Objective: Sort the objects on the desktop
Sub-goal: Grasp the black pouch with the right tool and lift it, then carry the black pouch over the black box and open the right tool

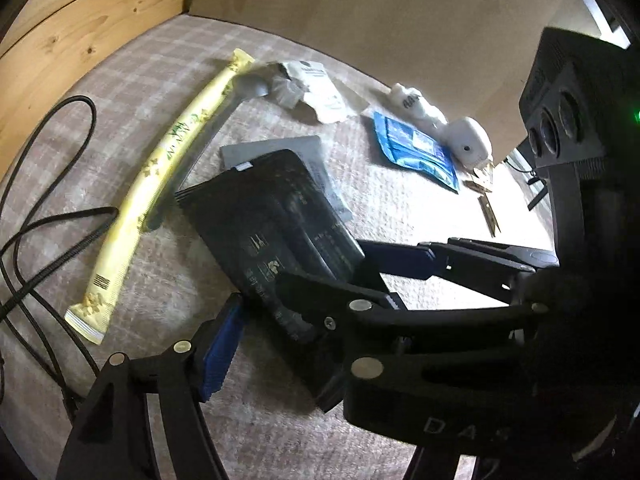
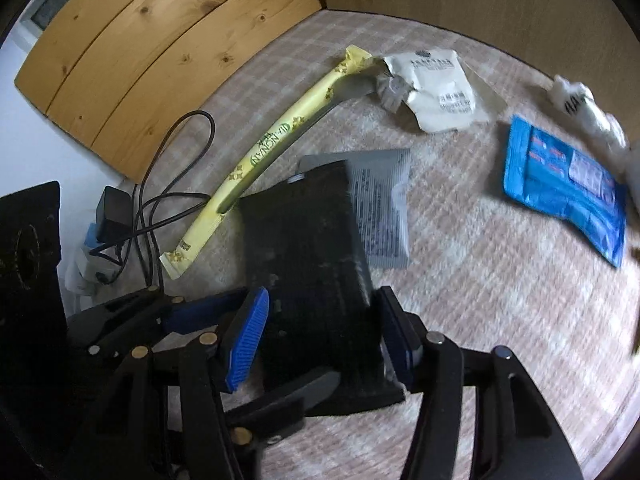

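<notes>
Right wrist view: right gripper [image 2: 320,328] astride the black pouch [image 2: 312,264], blue pads [image 2: 248,332] set against its two long sides, apparently pinching it across the width. Near end of the pouch low between the fingers, far end lapping over a grey packet [image 2: 380,208] on the checked cloth [image 2: 480,320].

Left gripper [image 1: 288,344] spread wide around the same pouch's near end (one pad just beside an edge, the other finger hidden behind the right gripper's linkage). Cannot tell whether pressing or merely flanking.

Elsewhere on the cloth: a long yellow sleeve [image 2: 276,140] just left of the pouch, a torn white packet [image 2: 436,84] at its far tip, a blue packet [image 2: 560,192] well to the right, a black cable [image 2: 168,184] looping off the left side.

Probably the pick-up step for the pouch, with most of the sorting left to do.

Next: confirm a firm hold by one gripper only, then lift clear without dragging the grey packet or nudging the yellow sleeve. No sorting place in view, so destination unknown.
</notes>
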`<act>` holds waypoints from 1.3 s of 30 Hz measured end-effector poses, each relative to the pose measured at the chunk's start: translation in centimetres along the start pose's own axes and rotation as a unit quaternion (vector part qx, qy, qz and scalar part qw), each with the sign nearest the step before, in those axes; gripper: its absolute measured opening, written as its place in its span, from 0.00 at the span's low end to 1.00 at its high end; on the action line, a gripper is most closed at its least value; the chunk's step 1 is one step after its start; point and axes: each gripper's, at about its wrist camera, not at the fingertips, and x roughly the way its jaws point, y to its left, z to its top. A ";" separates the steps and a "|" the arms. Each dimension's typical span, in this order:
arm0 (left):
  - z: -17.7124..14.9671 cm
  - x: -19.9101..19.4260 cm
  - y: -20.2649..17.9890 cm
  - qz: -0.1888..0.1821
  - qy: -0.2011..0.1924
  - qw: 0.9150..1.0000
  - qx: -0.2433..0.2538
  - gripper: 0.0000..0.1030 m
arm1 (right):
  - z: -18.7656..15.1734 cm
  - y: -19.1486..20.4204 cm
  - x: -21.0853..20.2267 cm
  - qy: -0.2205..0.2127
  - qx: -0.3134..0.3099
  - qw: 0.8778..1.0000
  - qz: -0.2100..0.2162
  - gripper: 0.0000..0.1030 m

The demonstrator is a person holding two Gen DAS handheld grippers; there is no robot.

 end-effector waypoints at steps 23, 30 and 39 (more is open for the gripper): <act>-6.1 -2.3 -20.6 -0.049 -0.007 0.988 0.144 0.59 | -13.2 -9.4 -16.6 -0.115 0.135 0.984 -0.020 0.40; -10.1 -2.1 -31.9 -0.089 0.000 0.974 0.206 0.59 | -21.3 -15.0 -25.1 -0.155 0.186 0.969 -0.049 0.40; -15.9 -0.4 -44.7 -0.131 0.028 0.949 0.285 0.59 | -31.7 -21.6 -33.1 -0.192 0.253 0.944 -0.085 0.40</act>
